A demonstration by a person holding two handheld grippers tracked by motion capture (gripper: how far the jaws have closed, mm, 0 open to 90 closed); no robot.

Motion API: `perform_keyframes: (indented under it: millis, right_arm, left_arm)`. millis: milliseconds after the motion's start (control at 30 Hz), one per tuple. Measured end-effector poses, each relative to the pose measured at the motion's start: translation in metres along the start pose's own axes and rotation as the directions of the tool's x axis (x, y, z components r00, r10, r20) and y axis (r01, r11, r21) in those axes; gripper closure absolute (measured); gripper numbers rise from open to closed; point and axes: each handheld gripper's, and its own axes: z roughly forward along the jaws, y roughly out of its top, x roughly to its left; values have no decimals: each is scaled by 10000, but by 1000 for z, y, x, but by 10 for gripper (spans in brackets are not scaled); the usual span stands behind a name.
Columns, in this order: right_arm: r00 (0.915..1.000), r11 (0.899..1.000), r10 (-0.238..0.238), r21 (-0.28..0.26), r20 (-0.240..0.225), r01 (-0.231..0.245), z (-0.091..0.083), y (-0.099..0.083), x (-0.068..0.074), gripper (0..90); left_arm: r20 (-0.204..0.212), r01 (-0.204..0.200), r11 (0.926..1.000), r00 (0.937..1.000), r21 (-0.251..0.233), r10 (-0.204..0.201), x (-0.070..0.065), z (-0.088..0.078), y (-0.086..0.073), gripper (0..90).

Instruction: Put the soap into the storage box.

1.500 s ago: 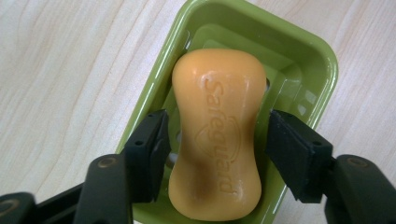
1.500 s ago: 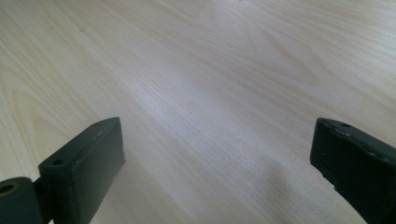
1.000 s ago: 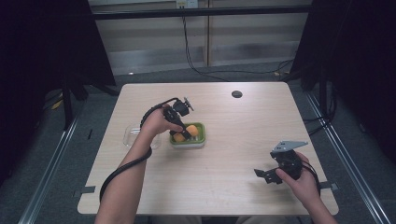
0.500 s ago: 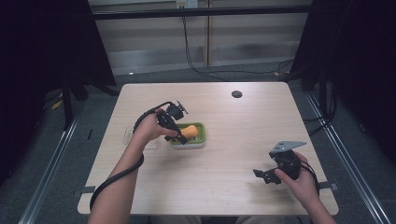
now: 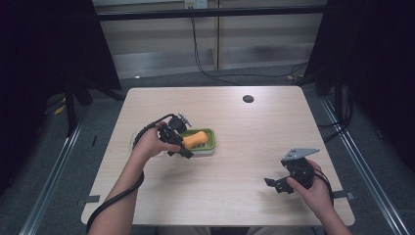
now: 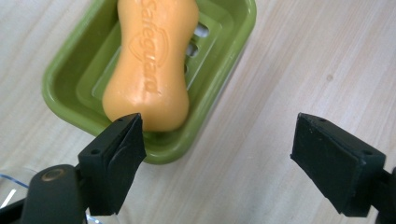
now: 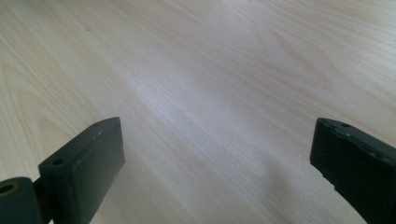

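Currently I hold the left gripper (image 5: 182,146) over the left-centre of the desk (image 5: 230,117), its jaws spread wide and empty. In the left gripper view, one jaw stands in front of the near rim of the green soap dish (image 6: 63,100), the other well out over bare wood. The orange soap bar (image 6: 152,60), stamped "Safeguard", lies lengthwise in the dish on its slotted floor. The dish sits flat on the desk, left of centre. A clear plastic item (image 5: 135,143) lies just left of the dish, partly hidden by my left hand (image 5: 149,144). I hold the right gripper (image 5: 278,182) near the desk's front right corner, its jaws wide apart over bare wood, gripping nothing. A dark round grommet (image 5: 248,99) sits near the far edge.
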Motion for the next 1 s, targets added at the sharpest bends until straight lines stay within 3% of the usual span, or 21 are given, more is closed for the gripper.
perform_keyframes:
  millis: [167, 233, 300, 333, 367, 433, 467, 533, 633, 667, 1000]
  right_arm:
    - [10000, 10000, -82, 37, 54, 81, 1, 0, 1, 25]
    - [9999, 10000, -94, 18, 35, 94, 1, 1, 1, 25]
    - [10000, 10000, -86, 27, 43, 86, 0, 1, 1, 25]
    - [10000, 10000, -86, 27, 43, 86, 0, 1, 1, 25]
    - [9999, 10000, -91, 38, 51, 90, 1, 0, 1, 25]
    - [10000, 10000, -50, 42, -10, 50, 1, 0, 1, 25]
    - [9999, 9999, -105, 72, 63, 104, 1, 0, 1, 25]
    - [9999, 9999, -77, 90, 75, 76, 1, 1, 2, 25]
    - [9999, 9999, -98, 71, 80, 97, 1, 1, 2, 25]
    - [10000, 10000, -91, 38, 38, 90, 1, 0, 1, 25]
    - [9999, 9998, -149, 113, 55, 148, 2, 0, 2, 25]
  left_arm:
    - [53, 40, 10000, 10000, -19, -40, -3, 1, -5, 158]
    - [54, 363, 9990, 9993, -275, -362, -5, 4, -9, 158]
    - [-5, 352, 9991, 9994, -219, -352, -5, 4, -12, 155]
    - [-47, 122, 9999, 9999, -61, -123, -5, 3, -13, 155]
    - [54, 306, 9992, 9995, -261, -305, -6, 5, -15, 155]
    - [25, 150, 9997, 9999, -209, -149, -7, 4, -17, 155]
    - [43, 403, 9974, 9992, -596, -402, -9, 7, -18, 155]
    - [69, 271, 9987, 9996, -438, -268, -8, 6, -20, 149]
    - [109, 591, 9957, 9982, -706, -585, -11, 9, -23, 145]
    - [172, 364, 9978, 9992, -554, -355, -10, 8, -24, 145]
    - [194, 540, 9963, 9984, -674, -528, -15, 13, -34, 144]
